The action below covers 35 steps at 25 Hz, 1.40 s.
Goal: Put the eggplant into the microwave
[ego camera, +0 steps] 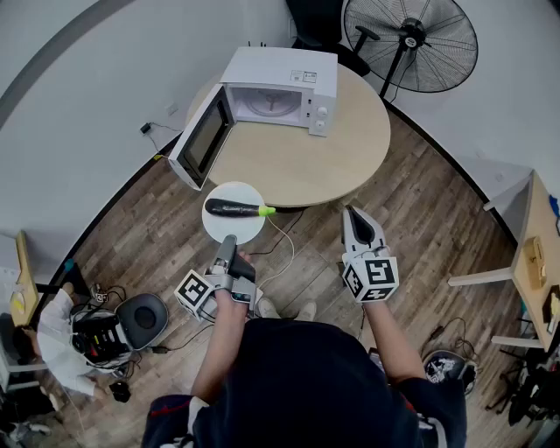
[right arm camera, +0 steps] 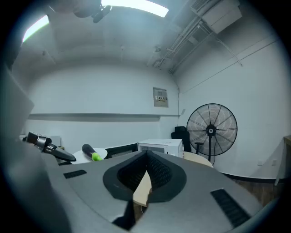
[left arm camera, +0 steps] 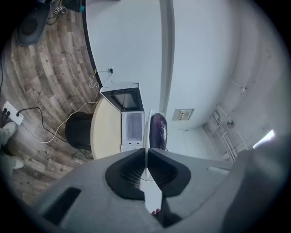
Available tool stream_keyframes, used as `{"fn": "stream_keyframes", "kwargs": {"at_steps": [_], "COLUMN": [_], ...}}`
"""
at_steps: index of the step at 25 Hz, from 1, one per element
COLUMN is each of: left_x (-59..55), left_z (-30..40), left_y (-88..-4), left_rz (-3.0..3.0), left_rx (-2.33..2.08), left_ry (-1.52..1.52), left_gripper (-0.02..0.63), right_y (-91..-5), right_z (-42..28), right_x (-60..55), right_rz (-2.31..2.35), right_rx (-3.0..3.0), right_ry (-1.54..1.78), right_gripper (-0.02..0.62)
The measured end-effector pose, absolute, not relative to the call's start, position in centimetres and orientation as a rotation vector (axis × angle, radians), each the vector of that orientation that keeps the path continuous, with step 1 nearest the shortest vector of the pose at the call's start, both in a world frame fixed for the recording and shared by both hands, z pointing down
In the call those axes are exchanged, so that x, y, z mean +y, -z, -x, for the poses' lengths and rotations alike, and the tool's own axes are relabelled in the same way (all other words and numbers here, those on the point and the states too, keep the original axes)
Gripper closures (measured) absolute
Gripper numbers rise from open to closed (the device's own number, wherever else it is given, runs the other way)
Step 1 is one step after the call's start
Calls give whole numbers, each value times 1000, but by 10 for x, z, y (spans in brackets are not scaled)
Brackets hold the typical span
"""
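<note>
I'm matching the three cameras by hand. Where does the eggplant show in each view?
Head view: the eggplant lies on a white plate, left of centre, below the microwave.
Left gripper view: eggplant at centre, just right of the edge-on plate.
Right gripper view: eggplant at lower left, green stem end pointing right.
Shared landmark: the white microwave, visible in all three.

Head view: bright, even, diffuse light; shadows faint. Strong fisheye bending towards the edges. Both gripper views: dark vignette in the corners, near foreground soft. Right gripper view dimmer, bluish; ceiling light [right arm camera: 134, 5] glares at top.
</note>
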State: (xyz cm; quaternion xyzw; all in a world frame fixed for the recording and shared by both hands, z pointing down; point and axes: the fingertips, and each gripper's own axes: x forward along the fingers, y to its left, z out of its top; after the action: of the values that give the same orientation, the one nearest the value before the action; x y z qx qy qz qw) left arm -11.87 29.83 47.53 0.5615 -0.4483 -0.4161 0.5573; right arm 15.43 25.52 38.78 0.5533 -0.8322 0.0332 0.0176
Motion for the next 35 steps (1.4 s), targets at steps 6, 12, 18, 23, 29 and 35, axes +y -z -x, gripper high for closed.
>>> {"fn": "stream_keyframes", "kwargs": {"at_steps": [6,12,18,23,29,35], "left_x": [299,300,303,309,305,268], "left_z": [119,111,92,78,72,78], "left_y": [-477,-482,-487,-498,-511,-512], "left_rz": [-1319,-1302,-1289,-1259,-1242,-1234], "left_rx": [-1080,-1086,-1097,-1111,-1144,-1151], "left_ry": [977,981,998,1013,985,993], "left_gripper": [580,580,580,580,580,580], "right_y": [-393,-397,-404,-409,-416,-423], "right_z": [-158,-162,-176,-177,-176,-175], "right_x": [252,252,249,250,237,204], "right_rz": [-1725,-1701,-1657,-1572,-1537,-1534], "right_rx": [-2570,-2573,-2595,-2585,-2607,-2597], "right_ry": [-90,-68,-83,27,21,12], "right_gripper": [584,584,584,584,584,584]}}
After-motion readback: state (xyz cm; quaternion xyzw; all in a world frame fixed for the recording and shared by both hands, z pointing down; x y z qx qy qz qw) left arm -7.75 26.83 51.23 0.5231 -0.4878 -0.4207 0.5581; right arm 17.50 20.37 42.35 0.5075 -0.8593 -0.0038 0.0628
